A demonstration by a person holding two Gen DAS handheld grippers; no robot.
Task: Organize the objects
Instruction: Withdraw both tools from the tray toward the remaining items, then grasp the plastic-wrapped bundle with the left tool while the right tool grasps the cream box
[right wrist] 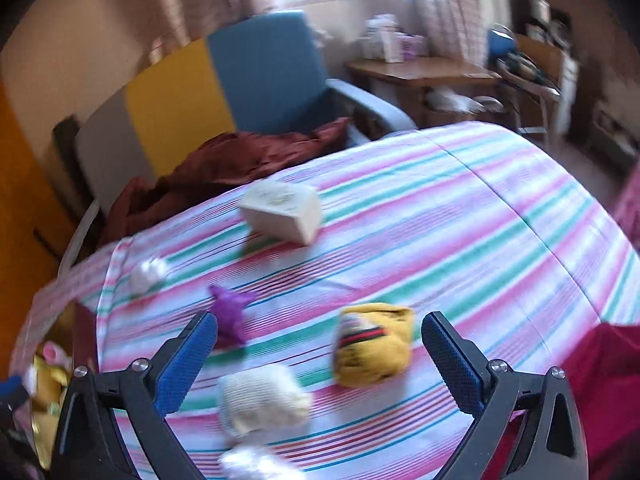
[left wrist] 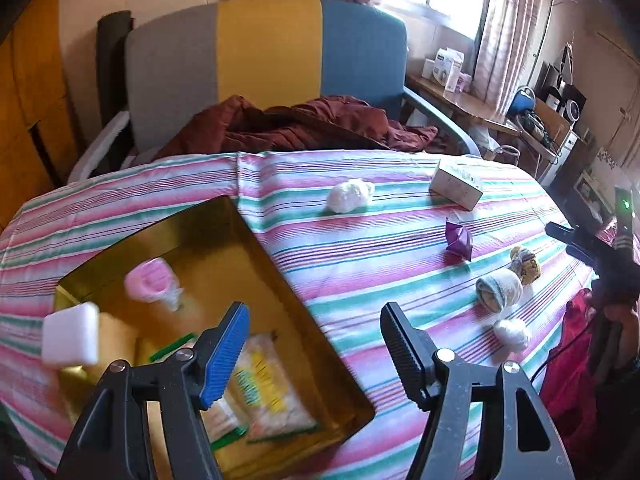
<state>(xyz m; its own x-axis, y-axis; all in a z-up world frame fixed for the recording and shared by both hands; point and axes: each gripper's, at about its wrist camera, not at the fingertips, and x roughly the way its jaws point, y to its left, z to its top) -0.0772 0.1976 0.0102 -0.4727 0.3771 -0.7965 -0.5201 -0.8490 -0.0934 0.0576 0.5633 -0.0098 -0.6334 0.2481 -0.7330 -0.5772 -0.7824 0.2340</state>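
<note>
Currently, on striped tablecloth: gold tray at left, holding pink item, white block, packet with yellow print. Loose on cloth, apart from tray: white ball, cardboard box, purple paper piece, grey sock roll, yellow sock roll, small white wad. Left gripper over tray's near corner, jaws spread, nothing held. Right gripper above sock rolls, jaws wide, nothing between.
</note>
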